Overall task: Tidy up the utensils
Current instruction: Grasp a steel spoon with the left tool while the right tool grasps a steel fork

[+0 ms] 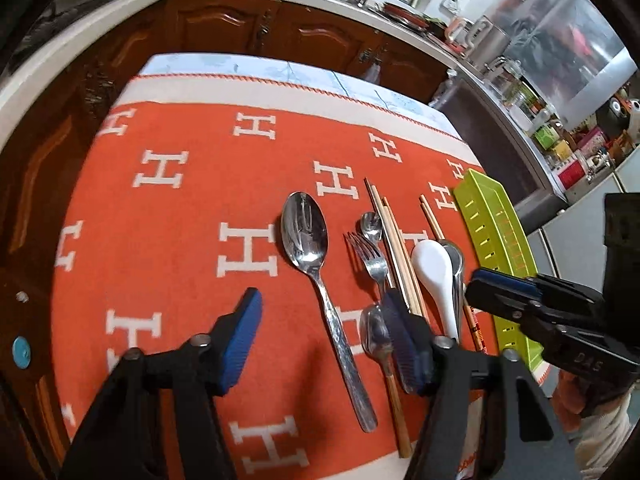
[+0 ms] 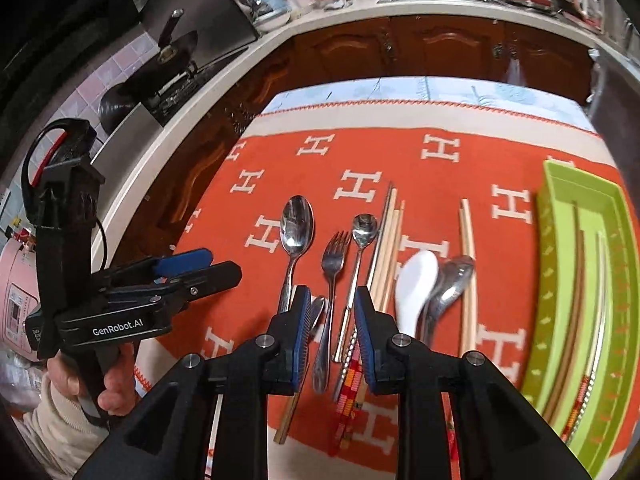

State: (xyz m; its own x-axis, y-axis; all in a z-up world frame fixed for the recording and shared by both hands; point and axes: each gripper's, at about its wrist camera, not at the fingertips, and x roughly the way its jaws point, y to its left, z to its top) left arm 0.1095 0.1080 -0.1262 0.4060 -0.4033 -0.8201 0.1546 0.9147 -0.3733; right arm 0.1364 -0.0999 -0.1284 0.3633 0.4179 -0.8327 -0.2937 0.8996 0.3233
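Overhead, both hand-held grippers hang spread above the orange H-patterned cloth [image 2: 472, 168]. Left hand-held gripper [image 1: 320, 344] straddles the large steel spoon [image 1: 306, 236]; right hand-held gripper [image 2: 332, 332] straddles the steel fork [image 2: 332, 264]. Beyond the white ceramic spoon [image 2: 414, 280], at the cloth's edge, sits the lime-green slotted tray [image 2: 556, 264].

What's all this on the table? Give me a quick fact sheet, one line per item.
Surface: orange cloth with white H letters
Large metal spoon: left of the group, alone
Fork: beside a small spoon
White spoon: touching a metal ladle
Chopsticks: loose pairs on the cloth
Green tray: at the right, already holds chopsticks
Left gripper: jaws wide open above the large spoon's handle
Right gripper: jaws open above the fork's handle
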